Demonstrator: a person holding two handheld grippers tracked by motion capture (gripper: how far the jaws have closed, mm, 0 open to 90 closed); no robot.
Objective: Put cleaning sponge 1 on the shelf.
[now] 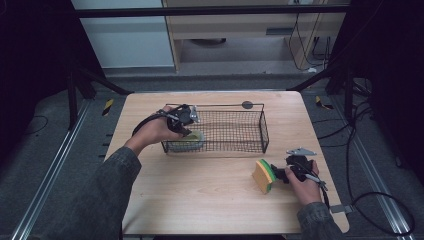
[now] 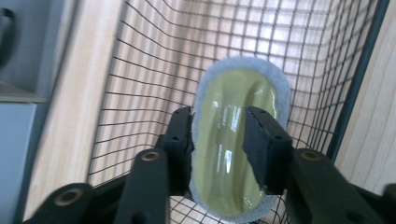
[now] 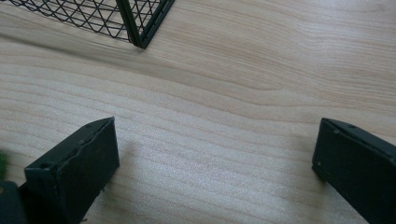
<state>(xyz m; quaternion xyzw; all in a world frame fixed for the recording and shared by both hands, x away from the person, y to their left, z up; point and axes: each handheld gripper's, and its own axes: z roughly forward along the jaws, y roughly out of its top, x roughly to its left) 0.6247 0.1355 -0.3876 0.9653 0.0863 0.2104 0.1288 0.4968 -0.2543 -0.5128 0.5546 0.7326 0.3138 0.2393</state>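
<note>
Two sleeved arms come up from the bottom of the high view, each hand holding a tool. Under them is a pale wooden tabletop (image 1: 200, 195).

At the lower right of the high view, the right tool (image 1: 276, 173) rests low by the tabletop, beside a sponge (image 1: 263, 175). That sponge is yellow with a green side, and it stands on its edge. The tool's tip is just next to the sponge, maybe touching it, but I cannot tell for sure. In the right gripper view, the right tool (image 3: 215, 158) has its two black jaws wide apart. Bare wood lies between them and they grip nothing. A tiny bit of green peeks in at the far left edge of that view. A corner of the wire basket (image 3: 135, 23) sits at the upper left there.

At the middle left of the high view, the left tool (image 1: 189, 131) reaches down into the left end of the black wire basket (image 1: 240, 131). The basket sits on the far half of the tabletop, well apart from the sponge.

In the left gripper view, the left tool (image 2: 217, 144) has a second sponge (image 2: 236, 140) between its jaws. This one is pale yellow-green and shiny, like it is wrapped in clear plastic, with a grey fuzzy rim. It lies inside the basket, against the wire mesh. One jaw sits at its edge and the other lies over its shiny face. The jaws are only a little open, and I cannot tell if they press on it.
</note>
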